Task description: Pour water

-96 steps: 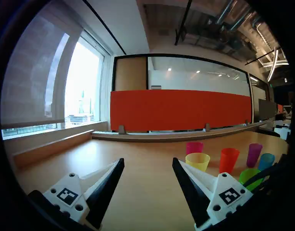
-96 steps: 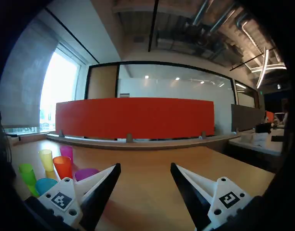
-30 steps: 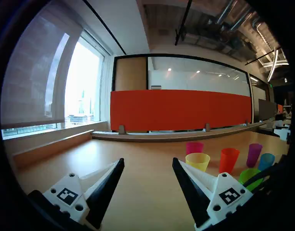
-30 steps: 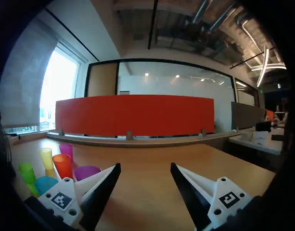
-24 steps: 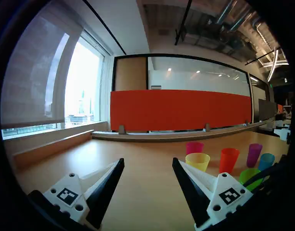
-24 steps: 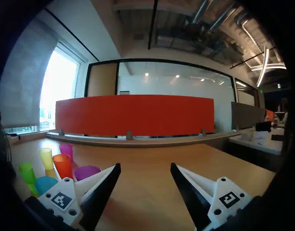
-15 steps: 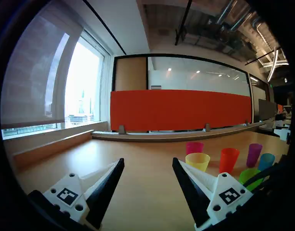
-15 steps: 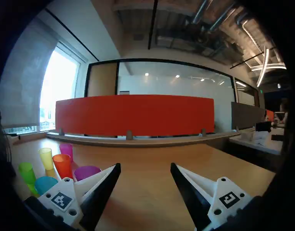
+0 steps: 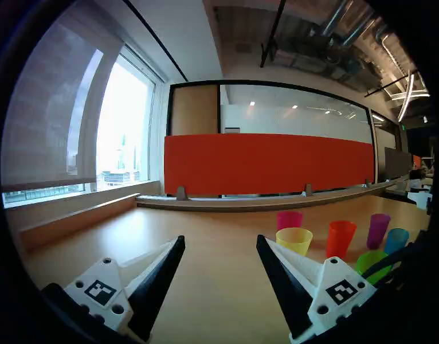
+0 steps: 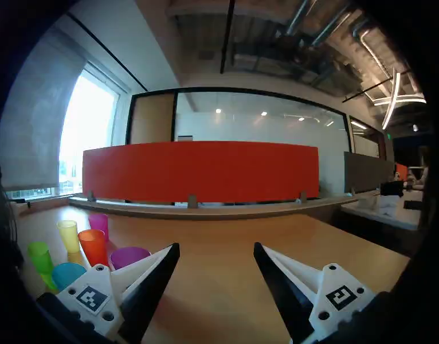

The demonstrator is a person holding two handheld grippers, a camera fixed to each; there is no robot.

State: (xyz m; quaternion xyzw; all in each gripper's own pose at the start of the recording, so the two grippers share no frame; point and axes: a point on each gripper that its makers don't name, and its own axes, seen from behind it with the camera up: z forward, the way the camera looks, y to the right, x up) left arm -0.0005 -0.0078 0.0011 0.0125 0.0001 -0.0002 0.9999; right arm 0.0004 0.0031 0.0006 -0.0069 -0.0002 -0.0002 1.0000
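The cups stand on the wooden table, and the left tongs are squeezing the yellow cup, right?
No. The left tongs are open and squeeze nothing; the yellow cup stands free on the wooden table, untouched. The left gripper view shows it.

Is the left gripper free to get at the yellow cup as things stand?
Probably yes. The left gripper is open and empty, and the yellow cup stands close ahead, slightly off to the side. Only bare table lies between them.
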